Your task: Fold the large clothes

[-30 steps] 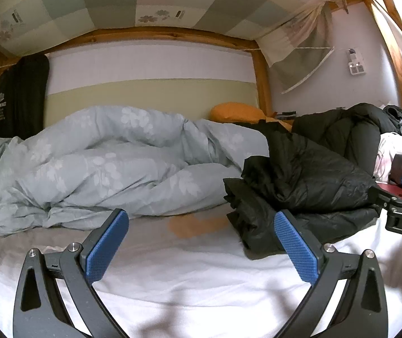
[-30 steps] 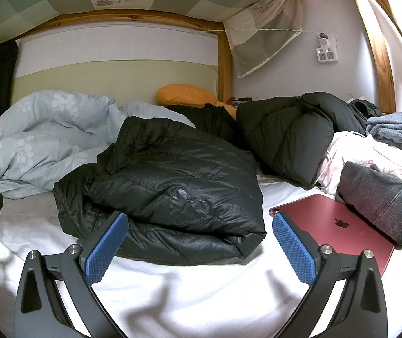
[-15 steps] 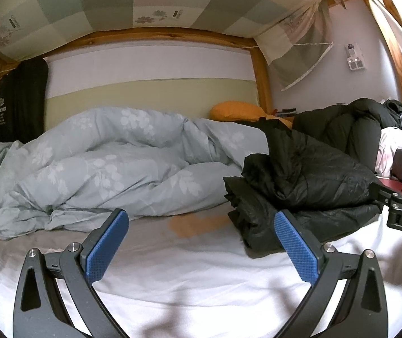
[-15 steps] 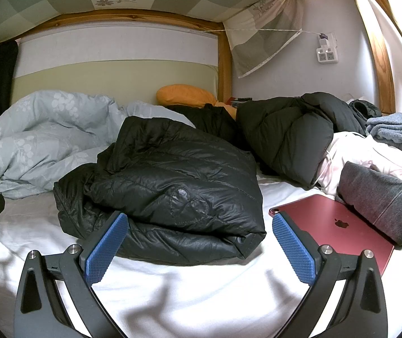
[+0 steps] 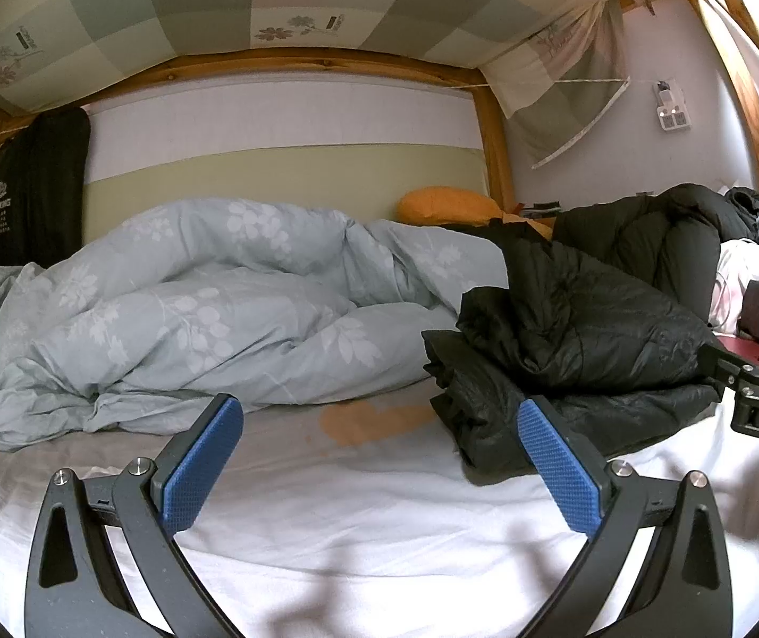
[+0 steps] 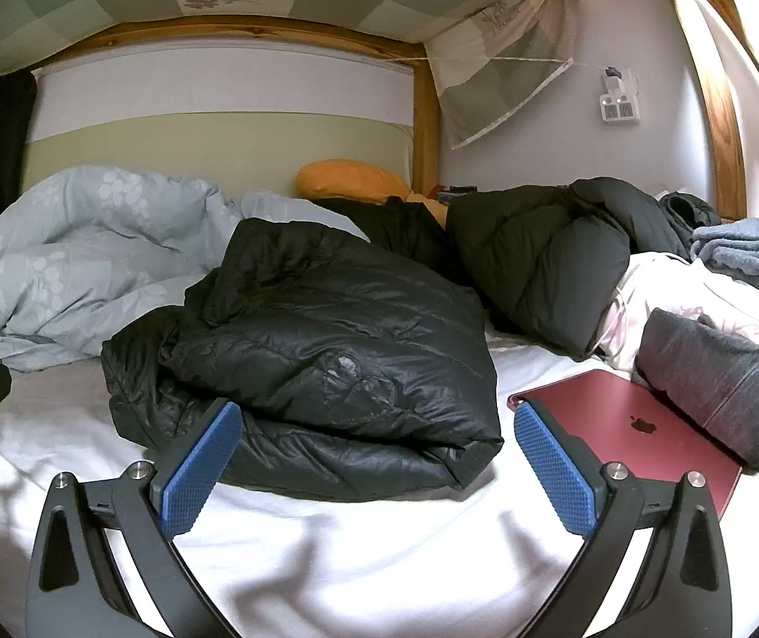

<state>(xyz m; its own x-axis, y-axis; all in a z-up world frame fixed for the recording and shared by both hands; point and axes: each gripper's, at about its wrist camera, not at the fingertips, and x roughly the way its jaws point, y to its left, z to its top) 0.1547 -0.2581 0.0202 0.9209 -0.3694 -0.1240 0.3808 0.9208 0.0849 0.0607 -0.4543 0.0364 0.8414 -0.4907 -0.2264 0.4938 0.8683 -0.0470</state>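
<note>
Folded jacket (image 6: 326,351), unmoved since before.

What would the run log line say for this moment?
left gripper: open, empty | right gripper: open, empty | black puffer jacket: folded on white sheet

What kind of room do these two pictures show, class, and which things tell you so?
Most likely a bedroom, on the lower bunk of a wooden bunk bed. The clues: a crumpled floral duvet, an orange pillow by the wooden bedpost, and a folded black puffer jacket on the white sheet.
</note>
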